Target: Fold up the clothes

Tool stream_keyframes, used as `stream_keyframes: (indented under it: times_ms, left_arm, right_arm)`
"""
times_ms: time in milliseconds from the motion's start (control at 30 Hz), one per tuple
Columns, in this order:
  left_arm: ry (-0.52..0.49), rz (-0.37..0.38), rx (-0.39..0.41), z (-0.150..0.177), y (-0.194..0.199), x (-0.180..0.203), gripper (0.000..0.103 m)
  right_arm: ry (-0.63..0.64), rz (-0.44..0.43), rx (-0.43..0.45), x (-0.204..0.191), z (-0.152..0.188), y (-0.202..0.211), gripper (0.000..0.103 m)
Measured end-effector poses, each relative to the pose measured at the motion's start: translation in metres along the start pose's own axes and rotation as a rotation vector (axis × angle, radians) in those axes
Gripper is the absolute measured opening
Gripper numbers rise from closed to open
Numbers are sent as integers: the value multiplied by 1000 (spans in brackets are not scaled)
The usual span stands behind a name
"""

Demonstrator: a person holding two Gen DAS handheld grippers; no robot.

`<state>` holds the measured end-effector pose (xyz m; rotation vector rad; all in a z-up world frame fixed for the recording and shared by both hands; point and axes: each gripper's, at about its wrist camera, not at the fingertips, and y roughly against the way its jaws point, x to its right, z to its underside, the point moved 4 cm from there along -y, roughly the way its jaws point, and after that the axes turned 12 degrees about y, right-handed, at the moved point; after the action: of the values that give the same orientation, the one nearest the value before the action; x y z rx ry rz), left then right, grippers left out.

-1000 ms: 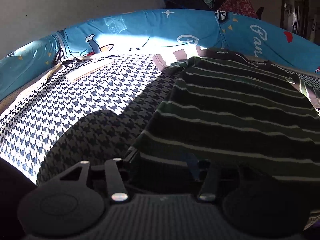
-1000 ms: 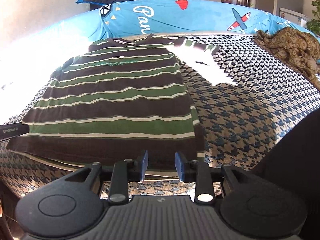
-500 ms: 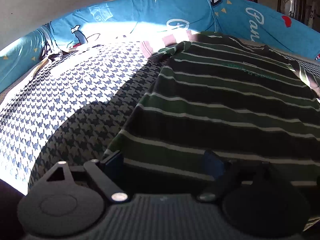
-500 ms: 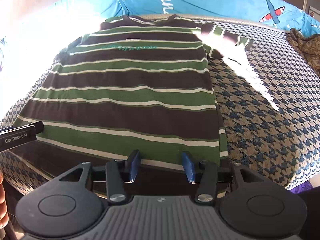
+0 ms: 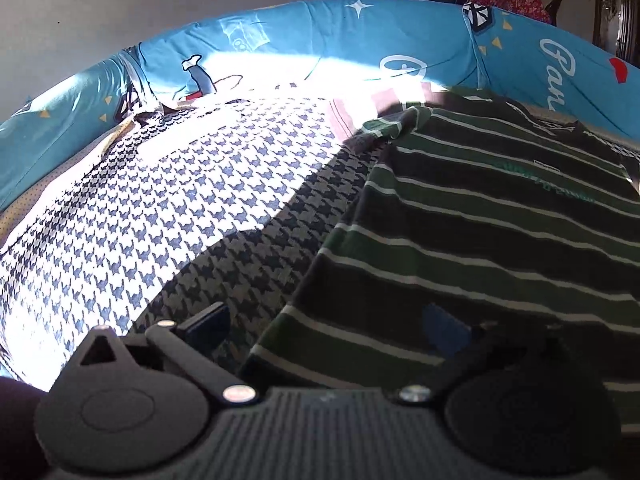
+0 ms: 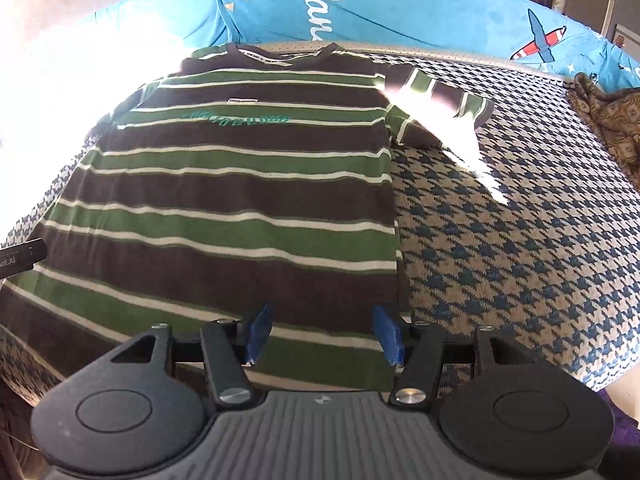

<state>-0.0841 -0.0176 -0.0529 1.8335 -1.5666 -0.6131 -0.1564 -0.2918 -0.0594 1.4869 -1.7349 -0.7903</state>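
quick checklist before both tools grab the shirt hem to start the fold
1. Left tool open: ok, fingers wide apart.
2. Right tool open: ok.
3. Both at the hem of the striped shirt: ok, each sits over a near corner.
4. Shirt body flat: ok.
5. Sleeves spread: right sleeve ok; left sleeve bunched, not ok.
6. Fabric between fingers: cannot tell.

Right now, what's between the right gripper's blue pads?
Right wrist view: the hem of the green-and-brown striped T-shirt lies between the open right gripper pads, flat on the houndstooth bedcover; nothing else.
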Motion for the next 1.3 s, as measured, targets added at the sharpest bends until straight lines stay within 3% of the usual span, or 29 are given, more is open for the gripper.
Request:
stream_keyframes:
  times_ms: [133, 533, 833, 1167, 1300]
  left_arm:
    - [-50, 57, -7, -10, -7, 18, 103]
    - [-209, 167, -15, -32, -32, 86, 103]
    - [-246, 183, -28, -39, -56, 117, 103]
    - [-196, 214, -51, -44, -72, 137, 103]
    - [-218, 217, -26, -44, -77, 148, 103]
  right_arm:
    - [10, 44, 20, 3, -14, -10, 55]
    - [-36, 54, 46, 8, -61, -44, 55]
    - [-140, 95, 64, 35, -95, -62, 56]
    - [-236, 204, 68, 78, -122, -87, 55]
    - [-247, 260, 74, 91, -129, -95, 55]
